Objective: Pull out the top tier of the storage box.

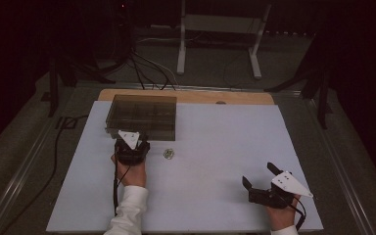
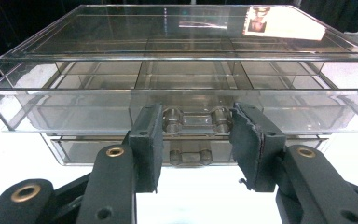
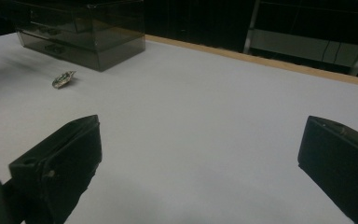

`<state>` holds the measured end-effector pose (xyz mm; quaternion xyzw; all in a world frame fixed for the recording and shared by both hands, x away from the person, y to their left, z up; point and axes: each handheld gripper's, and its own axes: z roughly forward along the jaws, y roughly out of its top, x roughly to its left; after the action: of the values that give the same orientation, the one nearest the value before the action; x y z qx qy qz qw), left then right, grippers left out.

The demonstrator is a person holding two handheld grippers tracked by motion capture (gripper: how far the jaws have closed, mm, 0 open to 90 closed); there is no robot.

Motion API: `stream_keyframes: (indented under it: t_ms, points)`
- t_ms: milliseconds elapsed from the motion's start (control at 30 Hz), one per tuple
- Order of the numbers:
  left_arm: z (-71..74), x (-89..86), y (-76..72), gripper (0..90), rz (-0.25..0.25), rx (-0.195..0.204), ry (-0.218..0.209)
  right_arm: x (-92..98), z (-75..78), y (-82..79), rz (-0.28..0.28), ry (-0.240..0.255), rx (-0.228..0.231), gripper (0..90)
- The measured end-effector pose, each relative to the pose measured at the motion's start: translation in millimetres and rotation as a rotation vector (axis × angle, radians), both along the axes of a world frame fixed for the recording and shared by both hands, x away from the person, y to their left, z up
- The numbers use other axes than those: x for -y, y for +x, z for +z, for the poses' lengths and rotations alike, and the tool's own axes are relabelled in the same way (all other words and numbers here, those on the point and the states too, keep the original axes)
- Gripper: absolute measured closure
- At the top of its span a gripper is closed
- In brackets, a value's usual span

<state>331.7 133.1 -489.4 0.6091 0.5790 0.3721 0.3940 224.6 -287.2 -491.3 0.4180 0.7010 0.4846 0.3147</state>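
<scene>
A: High view, from above the person's side: clear drawer box [image 1: 142,116] sits at far left of the white surface [image 1: 215,161], long axis running left-right, back edge near the surface's far edge. Drawer fronts face the person.

B: Left gripper [image 1: 132,145]?

A: Right at the box front. Left gripper view: jaws spread, one each side of upper drawer's handle [image 2: 196,120], not pinching it. Second handle [image 2: 190,157] just below, on lower drawer.

B: Free room?

A: Plenty. Centre and right of surface bare but for a small metallic object [image 1: 168,153], near box's front right corner, apart from it. Can't tell what it is.

B: Right gripper [image 1: 258,176]?

A: Near front right edge, well apart from box; jaws wide open, nothing between, w/ bare surface ahead.
</scene>
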Motion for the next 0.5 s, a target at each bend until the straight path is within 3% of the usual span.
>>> stream_keyframes:
  t_ms: [100,200,400,500]
  points:
    - [2.1,-4.0,-1.9,44.0,-0.012,0.016,-0.011,0.4,-0.1,0.2,0.0,0.001,-0.001,0.0]
    - [4.0,-8.7,-3.7,39.7,-0.038,0.032,-0.029,0.3,0.0,0.0,0.0,0.001,-0.001,0.0]
    - [5.9,-17.1,-6.9,18.6,-0.08,0.039,-0.038,0.5,0.0,0.1,0.0,0.004,0.001,0.0]
    - [7.8,-22.3,-8.7,16.1,-0.096,0.04,-0.057,0.4,0.0,0.0,0.0,0.005,0.0,0.0]
